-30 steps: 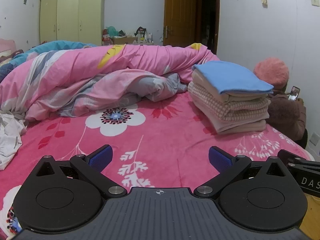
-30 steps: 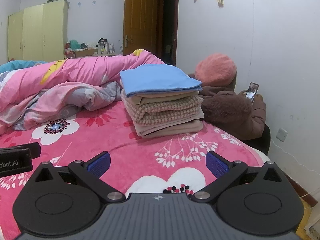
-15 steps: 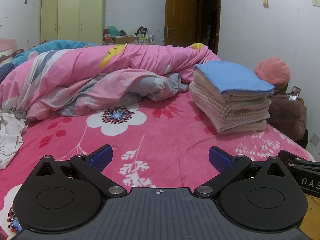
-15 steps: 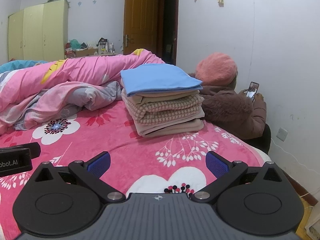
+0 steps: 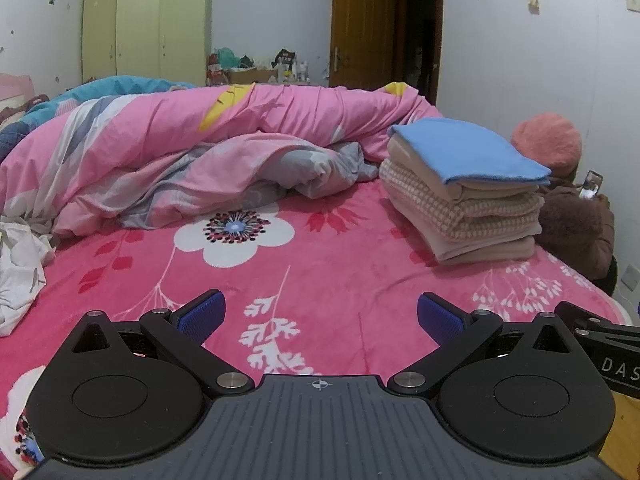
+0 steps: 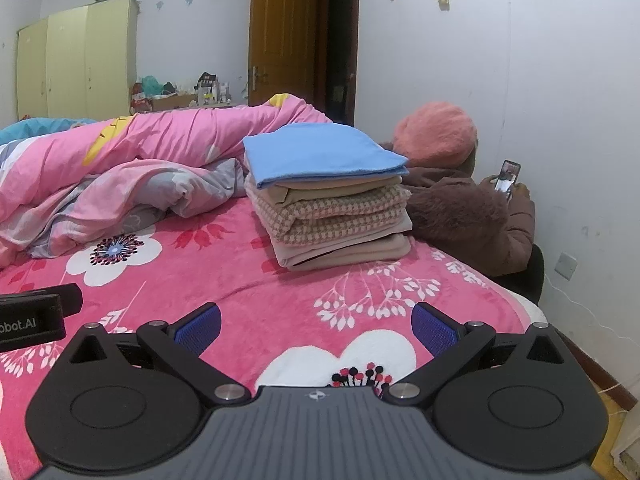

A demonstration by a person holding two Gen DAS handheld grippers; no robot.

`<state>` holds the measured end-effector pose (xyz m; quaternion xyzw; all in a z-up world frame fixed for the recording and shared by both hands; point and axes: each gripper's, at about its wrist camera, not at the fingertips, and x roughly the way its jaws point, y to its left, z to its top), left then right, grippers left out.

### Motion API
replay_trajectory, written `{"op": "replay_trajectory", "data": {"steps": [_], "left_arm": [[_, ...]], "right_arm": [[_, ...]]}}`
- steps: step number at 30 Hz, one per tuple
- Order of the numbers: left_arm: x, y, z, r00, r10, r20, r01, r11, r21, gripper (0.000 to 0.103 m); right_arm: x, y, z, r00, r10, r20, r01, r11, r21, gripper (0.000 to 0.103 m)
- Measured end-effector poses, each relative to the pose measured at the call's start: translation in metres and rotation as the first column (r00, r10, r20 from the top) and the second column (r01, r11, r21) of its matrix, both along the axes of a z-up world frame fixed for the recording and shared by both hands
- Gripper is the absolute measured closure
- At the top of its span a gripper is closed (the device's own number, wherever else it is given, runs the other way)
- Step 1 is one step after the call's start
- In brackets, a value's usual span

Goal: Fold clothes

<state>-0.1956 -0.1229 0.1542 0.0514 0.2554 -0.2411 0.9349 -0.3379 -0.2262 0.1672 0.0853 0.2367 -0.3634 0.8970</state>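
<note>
— What lies at your far left?

— A crumpled white garment (image 5: 18,276) at the bed's left edge, well apart from my left gripper (image 5: 319,317). Its blue pads (image 5: 202,314) are spread wide with nothing between them, above the pink floral blanket (image 5: 304,264).

— And behind that?

— A rumpled pink duvet (image 5: 200,148) heaped across the far side, with a yellow-green wardrobe (image 5: 146,26) against the back wall.

— Where are the folded clothes?

— In a stack (image 6: 332,208) right of centre on the blanket, just beside the duvet: a blue piece (image 6: 320,152) on top, beige and checked pieces under it. My right gripper (image 6: 316,326) is parted too, empty, near the bed's front edge and apart from the stack.

— Anything further right?

— A person in a pink fuzzy hat (image 6: 436,132) and brown coat sits beside the bed, holding a phone (image 6: 507,174).
</note>
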Motion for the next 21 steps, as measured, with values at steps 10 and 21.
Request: {"op": "replay_trajectory", "data": {"steps": [10,21], "left_arm": [[0.0008,-0.0004,-0.0012,1.000,-0.001,-0.004,0.001,1.000,0.002,0.000],[0.0006,0.0007,-0.0003,1.000,-0.001,-0.004,0.001,1.000,0.001,0.000]], "right_arm": [[0.0008,0.0010,-0.0012,1.000,-0.001,-0.002,0.001,1.000,0.004,0.000],[-0.0008,0.0011,-0.0009,1.000,-0.002,0.001,0.002,1.000,0.006,0.000]]}}
